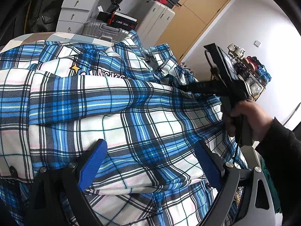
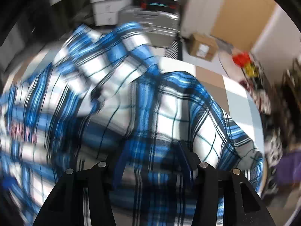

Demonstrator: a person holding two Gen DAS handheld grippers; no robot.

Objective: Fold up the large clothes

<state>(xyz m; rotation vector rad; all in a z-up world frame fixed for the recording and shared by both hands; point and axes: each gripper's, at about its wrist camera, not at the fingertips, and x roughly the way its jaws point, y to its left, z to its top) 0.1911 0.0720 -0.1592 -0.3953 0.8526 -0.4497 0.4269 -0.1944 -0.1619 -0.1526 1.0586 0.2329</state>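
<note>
A large blue, white and black plaid shirt (image 1: 116,101) lies spread on a bed with a checked cover (image 1: 56,36). It bears a yellow star and pink lettering (image 1: 75,67). My left gripper (image 1: 152,154) hovers over the shirt's lower part, its blue pads (image 1: 96,160) wide apart and open, with cloth lying flat below them. A hand (image 1: 250,116) holds my right gripper (image 1: 181,88) at the shirt's right side, fingers pointing onto the cloth. The right wrist view is blurred: the right gripper (image 2: 152,156) points down at the shirt (image 2: 169,113), jaws partly apart, nothing visibly pinched.
Behind the bed stand a silver suitcase (image 1: 105,31), white drawer units (image 1: 75,9) and a wooden door (image 1: 197,13). A cluttered shelf rack (image 1: 250,71) is at the right. A cardboard box (image 2: 203,50) sits on the floor beyond the bed.
</note>
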